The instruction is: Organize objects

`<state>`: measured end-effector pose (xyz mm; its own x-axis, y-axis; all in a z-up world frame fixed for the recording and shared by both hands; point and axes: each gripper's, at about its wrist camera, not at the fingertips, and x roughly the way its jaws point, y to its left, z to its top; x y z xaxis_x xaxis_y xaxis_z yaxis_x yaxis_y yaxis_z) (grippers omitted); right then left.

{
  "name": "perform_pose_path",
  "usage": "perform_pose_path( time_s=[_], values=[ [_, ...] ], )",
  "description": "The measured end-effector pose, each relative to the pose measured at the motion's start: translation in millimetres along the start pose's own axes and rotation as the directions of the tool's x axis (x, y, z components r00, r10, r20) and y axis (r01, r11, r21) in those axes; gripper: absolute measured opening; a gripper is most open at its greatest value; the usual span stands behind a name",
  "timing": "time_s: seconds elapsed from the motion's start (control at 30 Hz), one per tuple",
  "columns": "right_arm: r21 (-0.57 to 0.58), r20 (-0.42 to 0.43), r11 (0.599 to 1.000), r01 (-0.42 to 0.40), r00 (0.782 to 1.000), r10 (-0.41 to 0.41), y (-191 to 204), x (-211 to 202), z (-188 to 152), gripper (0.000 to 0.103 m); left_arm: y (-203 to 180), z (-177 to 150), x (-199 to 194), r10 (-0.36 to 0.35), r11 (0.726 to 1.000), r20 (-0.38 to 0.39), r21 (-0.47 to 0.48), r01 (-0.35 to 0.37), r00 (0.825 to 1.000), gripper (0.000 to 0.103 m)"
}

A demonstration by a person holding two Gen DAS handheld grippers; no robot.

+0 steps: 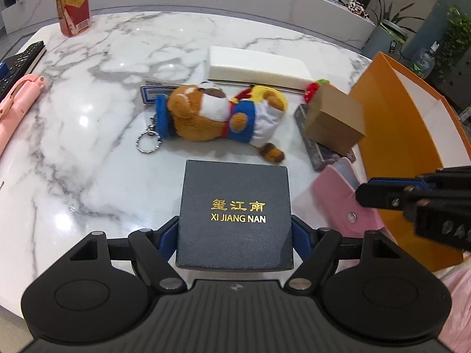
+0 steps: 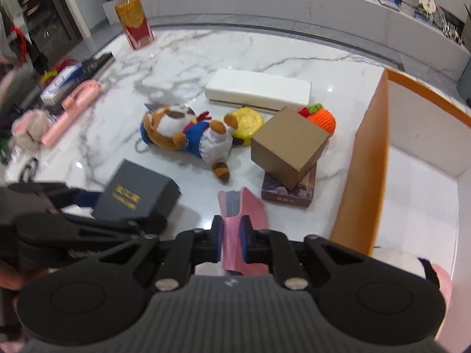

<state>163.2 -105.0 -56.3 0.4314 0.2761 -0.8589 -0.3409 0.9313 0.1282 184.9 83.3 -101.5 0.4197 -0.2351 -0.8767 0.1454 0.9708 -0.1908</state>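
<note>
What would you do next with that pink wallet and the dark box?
Probably swing the right tool, clamped on the pink wallet, toward the open orange box beside it; the left tool grips the dark gift box and could follow.

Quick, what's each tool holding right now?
Left tool: closed on the dark gift box.
Right tool: closed on the pink wallet.
</note>
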Motion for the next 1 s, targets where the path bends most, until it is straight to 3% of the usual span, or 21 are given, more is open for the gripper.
perform_pose_path(
  time_s=[0.1, 0.33, 0.47, 0.53, 0.6, 0.83, 1.0],
  values=[
    [0.079, -0.004, 0.994, -0.079, 0.997, 0.080, -10.5, -11.9, 0.6, 0.000, -8.6, -4.1, 0.2, -0.013, 1.000, -0.012, 0.019, 0.014, 1.000, 0.088],
    [0.064, -0.055, 0.996, -0.057, 0.997, 0.060, -15.4, -8.5, -5.7, 0.002, -26.1, -11.8, 8.4, -0.015, 0.998, -0.038, 0.053, 0.017, 0.999, 0.088],
    [0.027, -0.089, 0.998, -0.065, 0.994, 0.067, -8.2, 1.6, -16.9, 0.006, -17.4, -10.2, 3.2, 0.042, 0.998, -0.033, 0.054, -0.040, 0.999, 0.088],
    [0.006, -0.104, 0.998, -0.058, 0.993, 0.058, -2.0, 7.9, -21.0, 0.016, -9.1, -9.0, -0.4, 0.065, 0.997, -0.030, 0.044, -0.064, 0.997, 0.088],
    [-0.026, -0.104, 0.998, -0.055, 0.993, 0.052, 6.9, 14.1, -23.7, 0.043, 0.5, -7.6, -4.8, 0.077, 0.997, -0.025, 0.026, -0.076, 0.997, 0.088],
    [-0.139, -0.117, 0.990, 0.034, 0.992, -0.050, 42.6, 45.5, -27.2, 0.050, 19.3, -9.8, -5.0, 0.082, 0.997, -0.034, -0.006, -0.083, 0.996, 0.088],
    [-0.225, -0.096, 0.969, 0.104, 0.987, -0.128, 60.5, 59.0, -29.5, 0.066, 23.3, -9.6, -4.8, 0.059, 0.998, -0.027, -0.021, -0.059, 0.998, 0.088]
  ],
)
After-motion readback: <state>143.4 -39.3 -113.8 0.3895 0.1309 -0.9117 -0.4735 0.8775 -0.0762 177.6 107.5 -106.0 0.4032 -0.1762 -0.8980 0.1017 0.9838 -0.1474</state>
